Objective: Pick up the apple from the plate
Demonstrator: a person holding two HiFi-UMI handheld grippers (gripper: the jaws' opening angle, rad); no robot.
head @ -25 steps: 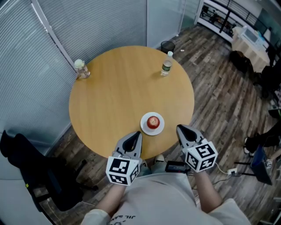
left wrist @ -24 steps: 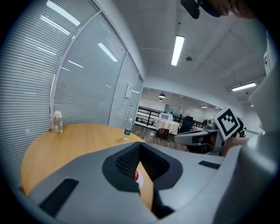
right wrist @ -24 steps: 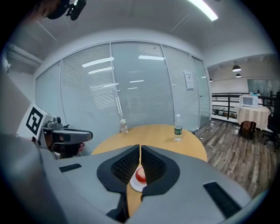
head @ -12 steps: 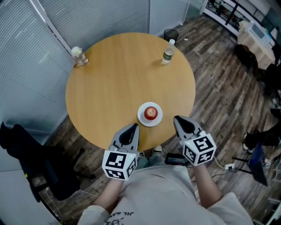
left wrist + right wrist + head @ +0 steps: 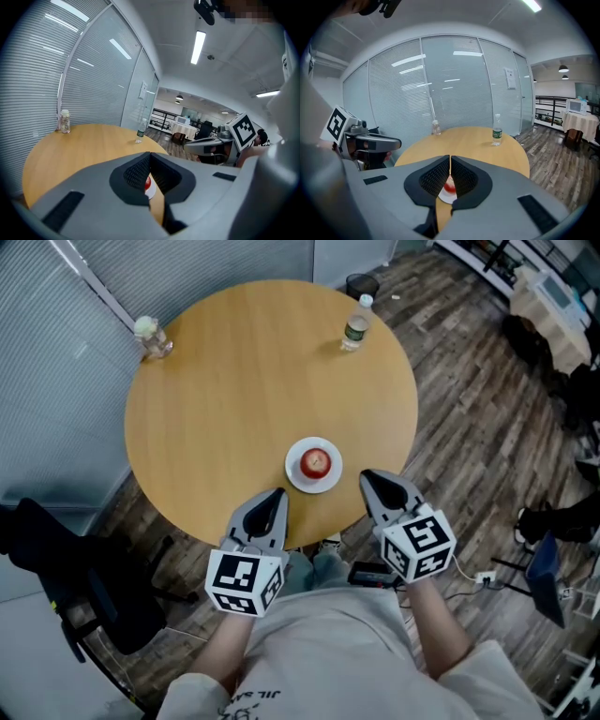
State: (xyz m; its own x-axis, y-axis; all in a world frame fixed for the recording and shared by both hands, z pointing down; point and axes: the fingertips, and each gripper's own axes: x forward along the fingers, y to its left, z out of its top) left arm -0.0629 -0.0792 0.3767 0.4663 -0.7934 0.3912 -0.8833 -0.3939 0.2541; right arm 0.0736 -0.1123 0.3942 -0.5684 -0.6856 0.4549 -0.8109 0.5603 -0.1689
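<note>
A red apple (image 5: 316, 462) rests on a small white plate (image 5: 297, 477) near the front edge of the round wooden table (image 5: 234, 381). My left gripper (image 5: 275, 497) hovers at the table's near edge, left of the plate, its jaws together with nothing between them. The right gripper (image 5: 367, 478) hangs just off the table's rim, right of the plate, also shut and empty. In the left gripper view the apple (image 5: 148, 181) peeks past the closed jaws. In the right gripper view the apple (image 5: 449, 184) and plate (image 5: 446, 197) show below the closed jaw tips.
A water bottle (image 5: 353, 326) stands at the table's far right edge and a small jar (image 5: 147, 334) at its far left edge. A black chair (image 5: 66, 577) sits low left. Glass walls with blinds run behind the table. Wood floor and office furniture lie to the right.
Both grippers have sunk a little and stand closer to the plate. The view has shifted so the table sits higher in the picture. The jaws stayed shut.
</note>
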